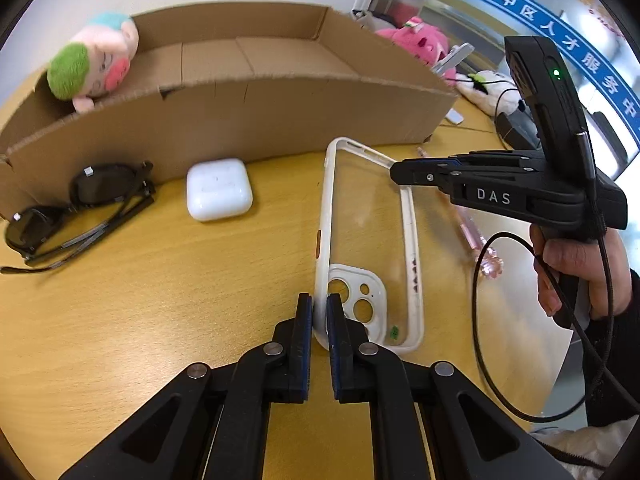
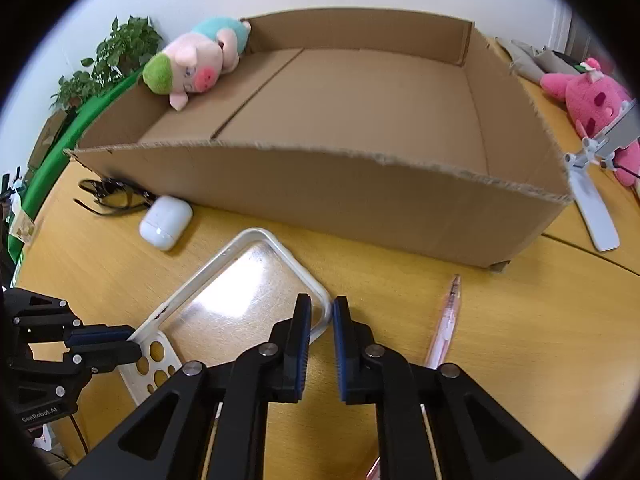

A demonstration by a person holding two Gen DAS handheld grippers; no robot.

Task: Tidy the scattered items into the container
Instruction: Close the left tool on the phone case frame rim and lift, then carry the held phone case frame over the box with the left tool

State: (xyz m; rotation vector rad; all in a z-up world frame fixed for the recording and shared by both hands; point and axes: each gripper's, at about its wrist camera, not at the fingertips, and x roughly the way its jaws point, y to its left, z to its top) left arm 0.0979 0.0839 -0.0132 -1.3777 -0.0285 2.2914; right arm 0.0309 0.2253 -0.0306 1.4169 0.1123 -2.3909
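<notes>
Pinching the clear phone case [image 1: 368, 240] by opposite rims, left gripper [image 1: 319, 312] and right gripper [image 2: 322, 316] have their jaws narrowed tight on it as it lies on the worktop [image 1: 160, 300], so lifting level together should clear the cardboard box [image 2: 320, 192] wall.

Bright, even indoor light. Both fisheye views bend straight edges and darken to black at the corners. White glare sits on the clear phone case [image 2: 244, 292]. Soft shadows lie under items on the worktop [image 1: 160, 300]. Focus is sharp.
</notes>
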